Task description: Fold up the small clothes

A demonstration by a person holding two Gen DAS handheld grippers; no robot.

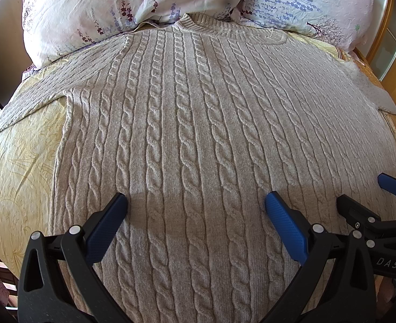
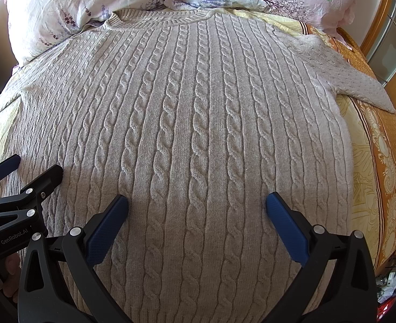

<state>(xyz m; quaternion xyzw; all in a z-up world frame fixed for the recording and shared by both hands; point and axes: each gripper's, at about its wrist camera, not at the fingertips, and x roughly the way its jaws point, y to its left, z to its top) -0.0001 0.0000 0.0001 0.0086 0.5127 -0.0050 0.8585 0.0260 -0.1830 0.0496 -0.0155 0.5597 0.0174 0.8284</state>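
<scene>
A beige cable-knit sweater (image 1: pixel 187 123) lies flat on the bed (image 1: pixel 17 167), filling mid-frame, collar by the pillows (image 1: pixel 117 8) at top. Left gripper (image 1: pixel 196 204) and right gripper (image 2: pixel 197 204), at the bottom, hang spread wide, empty.

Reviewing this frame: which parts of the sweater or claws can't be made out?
- Sweater hem: both views, hidden under the claw bodies and cut by the bottom edge.
- Left sleeve cuff: left wrist view, runs off the left edge.
- Right claw: whether it touches the knit is unclear.
</scene>
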